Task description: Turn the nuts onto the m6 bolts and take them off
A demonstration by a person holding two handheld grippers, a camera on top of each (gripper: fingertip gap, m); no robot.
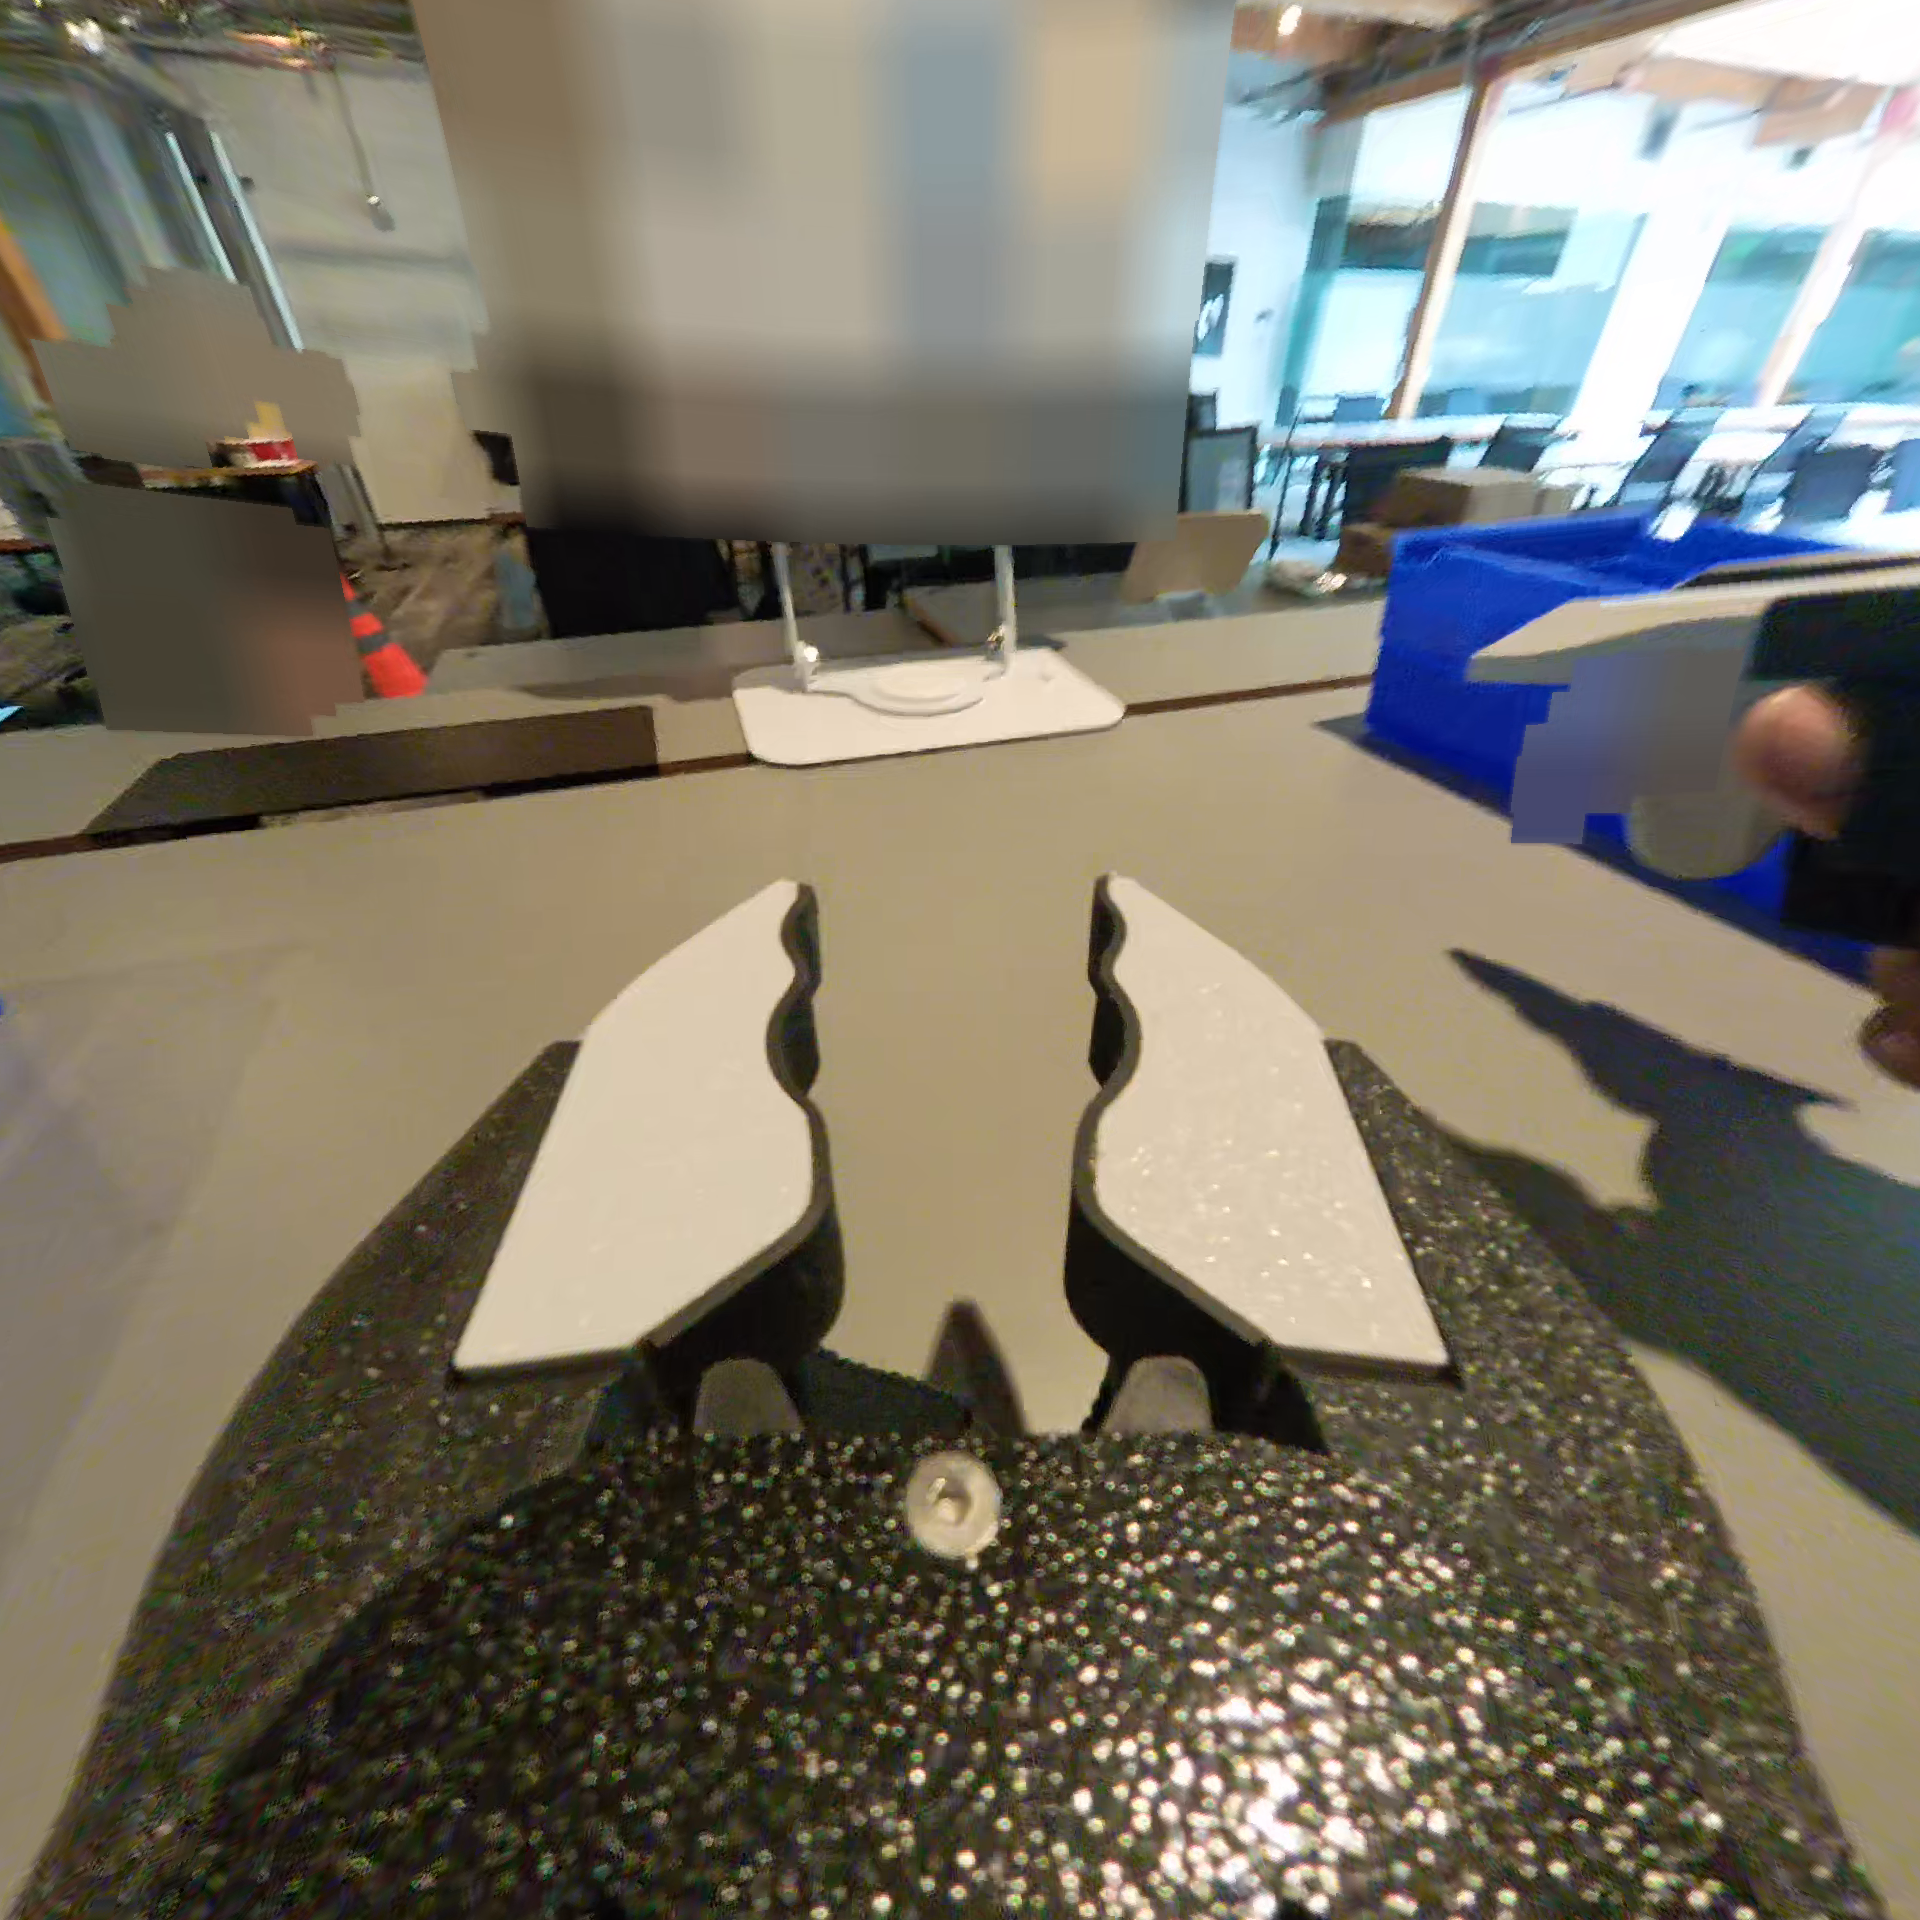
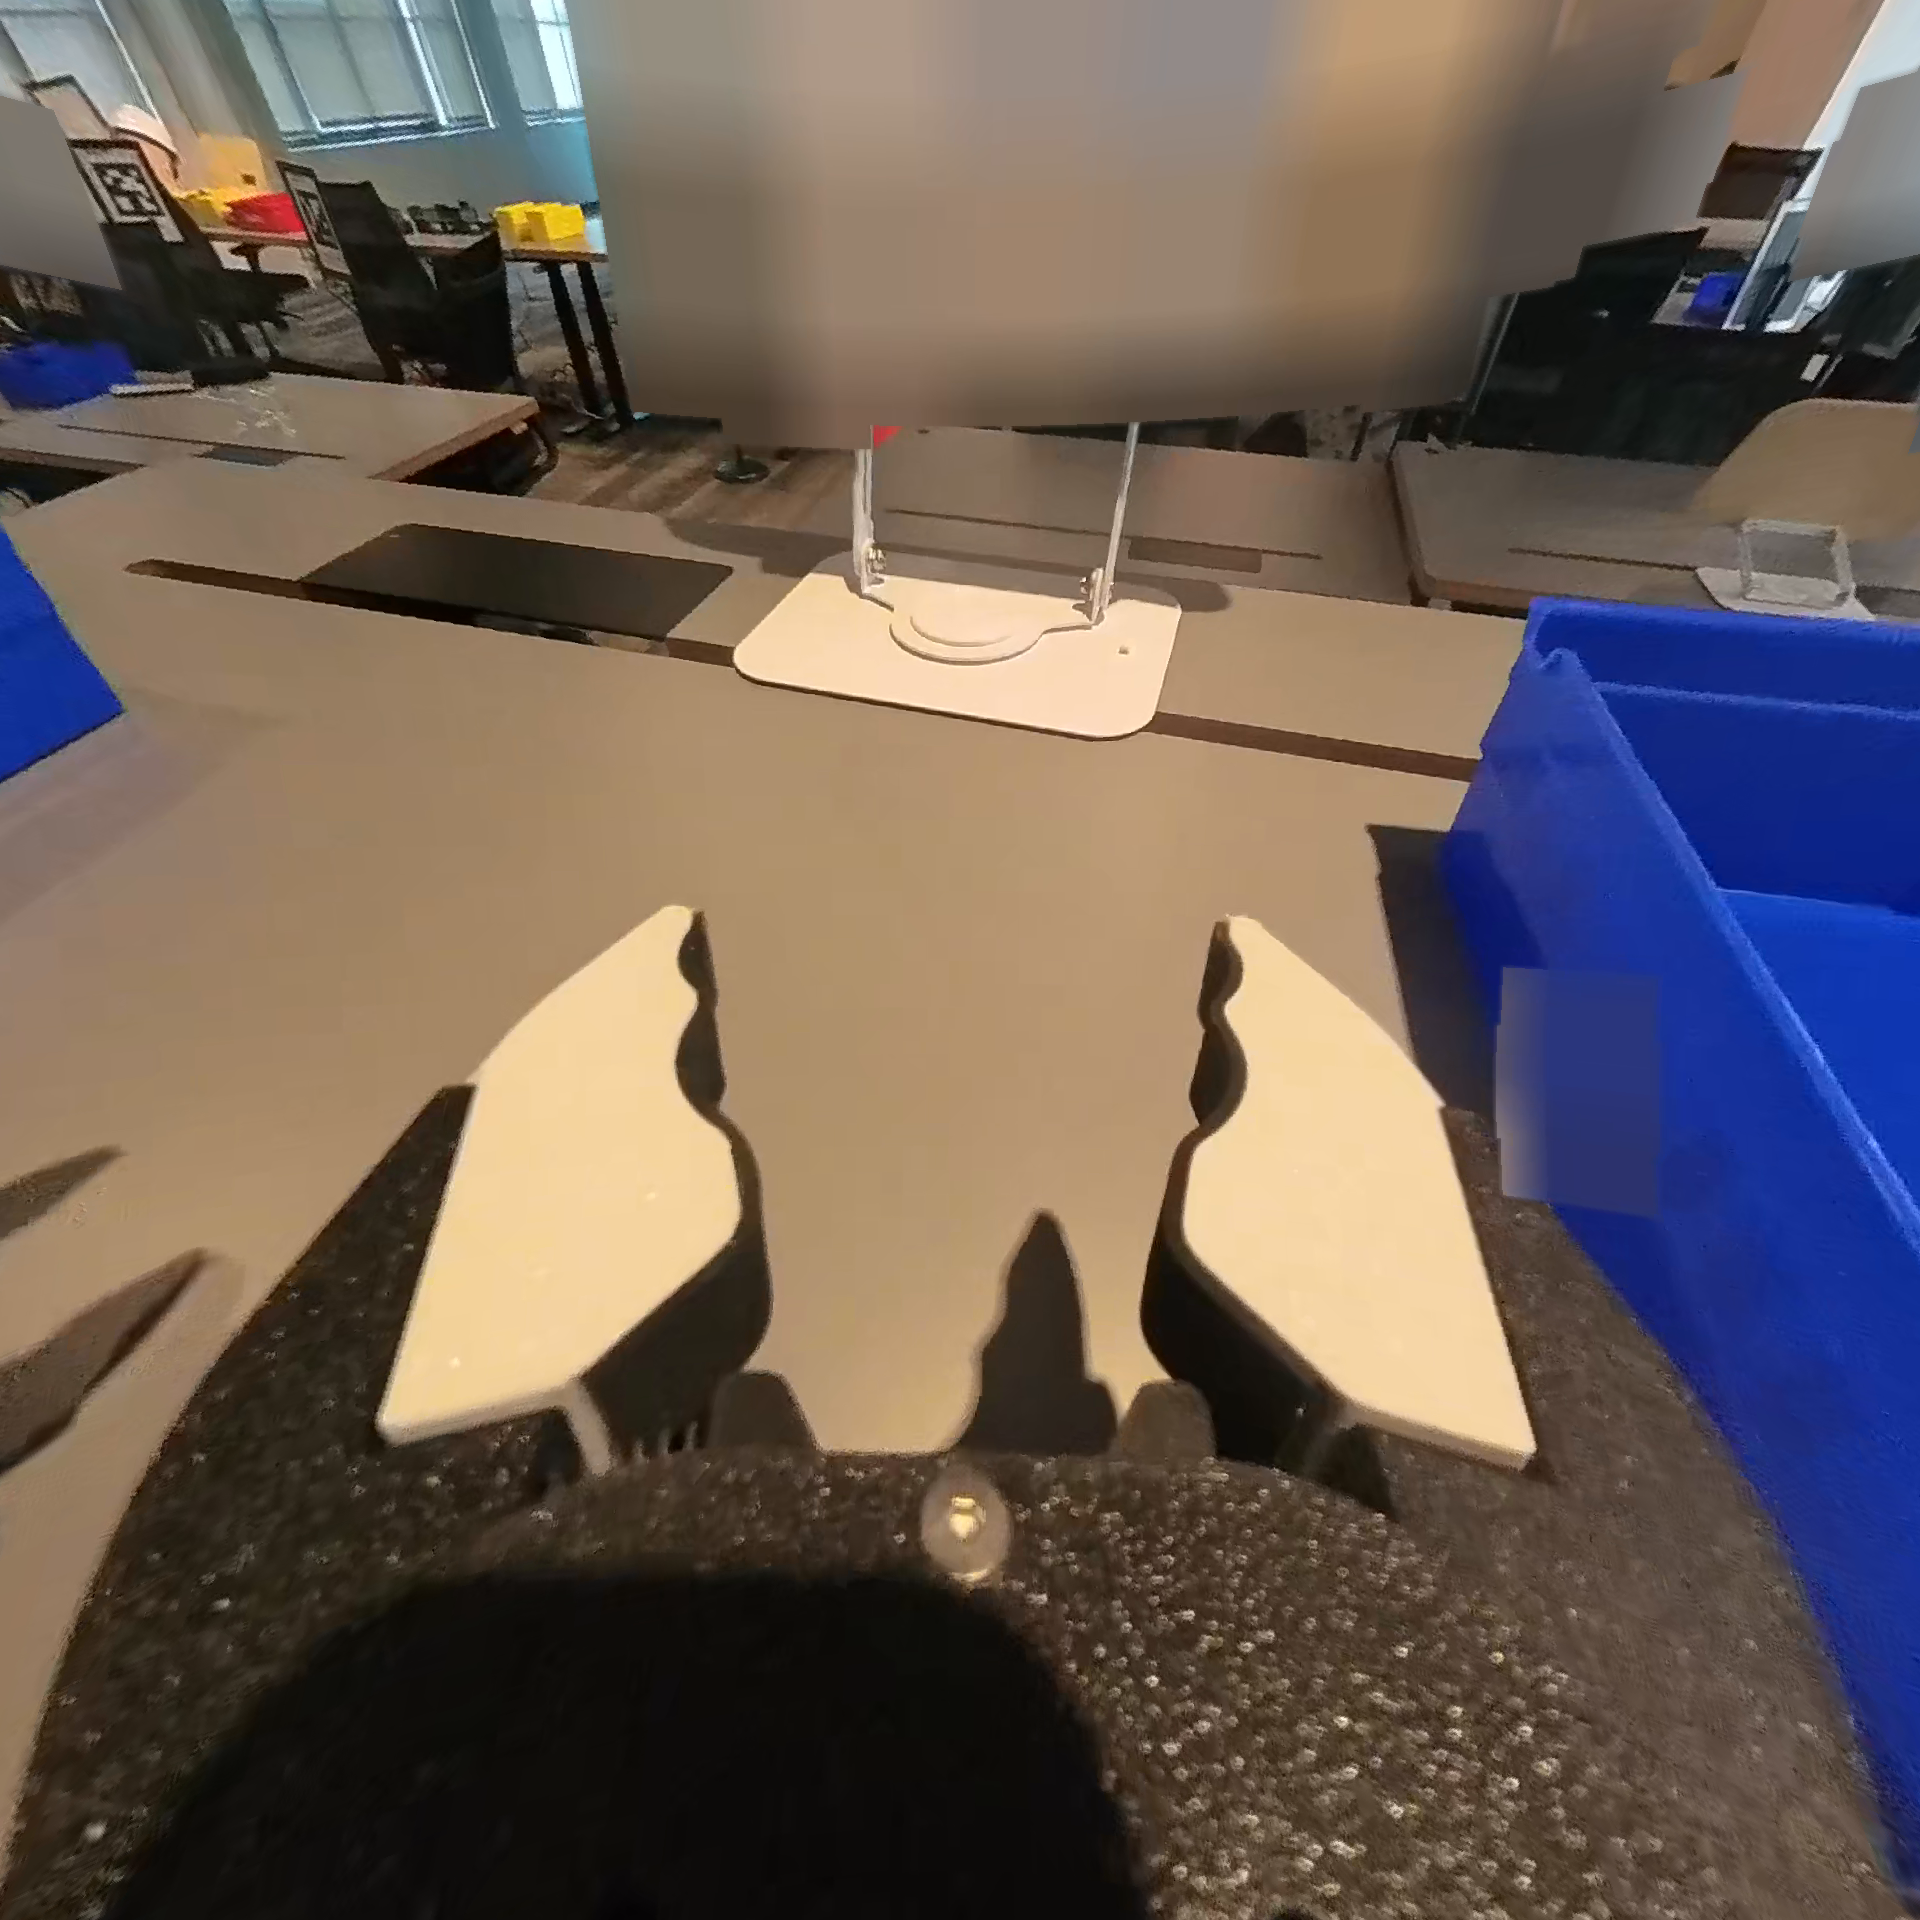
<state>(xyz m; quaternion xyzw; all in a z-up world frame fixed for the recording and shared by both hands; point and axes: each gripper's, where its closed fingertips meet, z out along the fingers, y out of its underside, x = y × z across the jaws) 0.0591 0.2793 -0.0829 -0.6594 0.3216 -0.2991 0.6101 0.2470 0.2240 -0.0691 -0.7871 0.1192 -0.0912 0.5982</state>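
The left gripper (image 1: 954, 904) and right gripper (image 2: 961, 930) both hover over the grey tabletop (image 1: 935, 831) with jaws apart and nothing between them. No nuts or bolts show in either view — a blue bin (image 2: 1714, 935) stands just right of the right gripper, a white stand base (image 2: 961, 655) beyond.

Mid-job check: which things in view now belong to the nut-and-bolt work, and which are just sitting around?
Job: left gripper, open, empty; right gripper, open, empty. No nuts or bolts visible; the blue bin beside the right gripper may hold them.

Bystanders: white stand base, black panel, grey table.
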